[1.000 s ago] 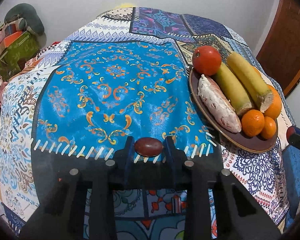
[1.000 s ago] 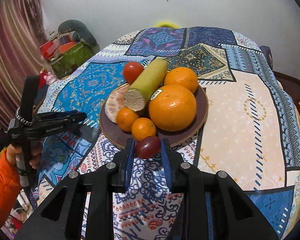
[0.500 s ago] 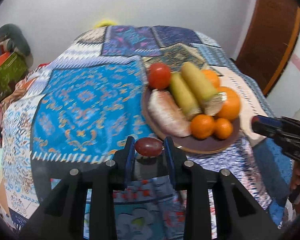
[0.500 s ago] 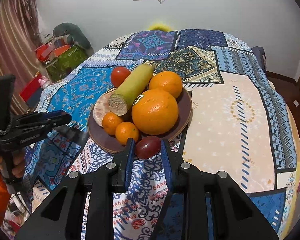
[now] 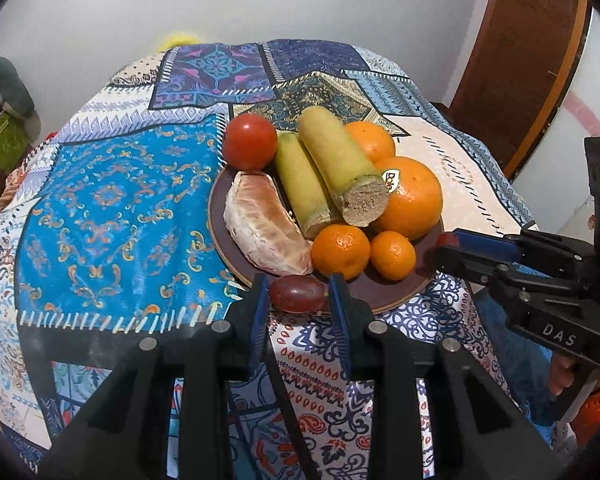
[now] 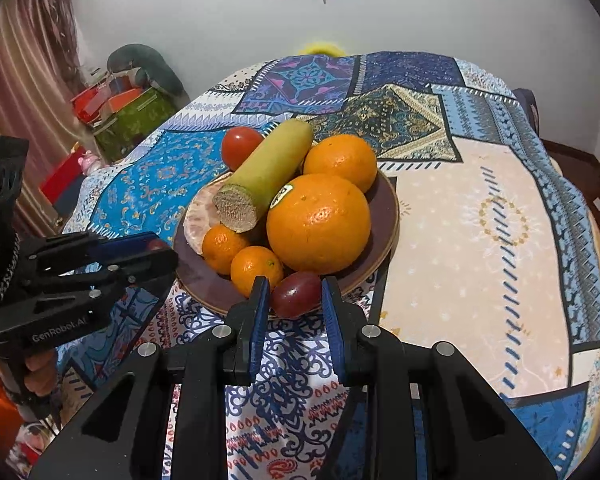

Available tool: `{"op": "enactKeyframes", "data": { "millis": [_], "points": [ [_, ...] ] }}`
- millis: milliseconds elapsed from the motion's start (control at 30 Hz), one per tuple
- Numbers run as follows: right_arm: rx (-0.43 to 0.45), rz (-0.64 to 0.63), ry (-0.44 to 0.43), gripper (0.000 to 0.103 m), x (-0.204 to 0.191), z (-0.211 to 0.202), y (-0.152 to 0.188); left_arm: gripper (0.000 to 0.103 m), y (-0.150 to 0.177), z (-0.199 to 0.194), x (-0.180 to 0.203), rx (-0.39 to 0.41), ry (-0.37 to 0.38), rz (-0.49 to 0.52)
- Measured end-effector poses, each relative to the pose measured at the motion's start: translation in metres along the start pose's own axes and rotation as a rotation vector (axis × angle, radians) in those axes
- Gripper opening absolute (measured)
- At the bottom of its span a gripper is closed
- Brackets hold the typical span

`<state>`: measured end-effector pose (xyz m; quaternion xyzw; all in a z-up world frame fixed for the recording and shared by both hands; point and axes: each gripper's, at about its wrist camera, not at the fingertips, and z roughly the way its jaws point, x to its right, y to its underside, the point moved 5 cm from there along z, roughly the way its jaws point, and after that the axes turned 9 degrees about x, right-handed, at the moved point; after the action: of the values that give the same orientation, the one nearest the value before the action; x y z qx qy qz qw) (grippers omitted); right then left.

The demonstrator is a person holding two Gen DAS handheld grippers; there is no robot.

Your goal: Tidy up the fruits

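A brown plate (image 5: 384, 300) on the patterned cloth holds a tomato (image 5: 250, 142), two green cane pieces (image 5: 300, 188), a pomelo segment (image 5: 264, 228), two oranges (image 5: 414, 200) and two mandarins (image 5: 340, 250). My left gripper (image 5: 298, 286) is shut on a dark red grape (image 5: 298, 294), held just over the plate's near rim. My right gripper (image 6: 294, 286) is shut on a second red grape (image 6: 296, 294) at the plate's (image 6: 392, 216) near edge, beside a mandarin (image 6: 256, 266) and the big orange (image 6: 318, 222). Each gripper shows in the other's view, the right gripper (image 5: 444, 242) and the left gripper (image 6: 160, 246).
The patchwork cloth (image 5: 112, 208) covers the whole round table and drops off at its edges. Boxes and a cushion (image 6: 136, 108) are stacked by the wall at the left. A wooden door (image 5: 516, 60) stands at the right. A hand in an orange sleeve (image 6: 4, 404) grips the left tool.
My left gripper has swung to the right with its grape, from over the blue cloth panel to the plate's near rim. The right gripper has hardly moved.
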<state>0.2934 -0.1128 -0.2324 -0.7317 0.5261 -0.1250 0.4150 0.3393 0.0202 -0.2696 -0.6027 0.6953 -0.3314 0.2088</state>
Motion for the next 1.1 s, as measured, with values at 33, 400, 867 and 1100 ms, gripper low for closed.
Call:
{"op": "enactKeyframes", "data": {
  "millis": [33, 400, 867, 1100],
  "points": [
    [-0.004, 0.001, 0.000, 0.025, 0.001, 0.002, 0.001, 0.030, 0.000, 0.001, 0.000, -0.001, 0.000, -0.001],
    [-0.025, 0.002, -0.007, 0.028, 0.002, 0.007, 0.002, 0.035, 0.001, 0.005, 0.000, 0.003, -0.016, 0.007],
    [0.081, -0.019, 0.027, 0.038, -0.001, -0.039, -0.020, 0.039, -0.022, -0.071, 0.005, 0.152, -0.105, 0.025],
    [0.262, -0.062, 0.035, 0.038, -0.026, -0.121, -0.056, 0.039, -0.045, -0.167, 0.031, 0.345, -0.127, 0.038]
  ]
}}
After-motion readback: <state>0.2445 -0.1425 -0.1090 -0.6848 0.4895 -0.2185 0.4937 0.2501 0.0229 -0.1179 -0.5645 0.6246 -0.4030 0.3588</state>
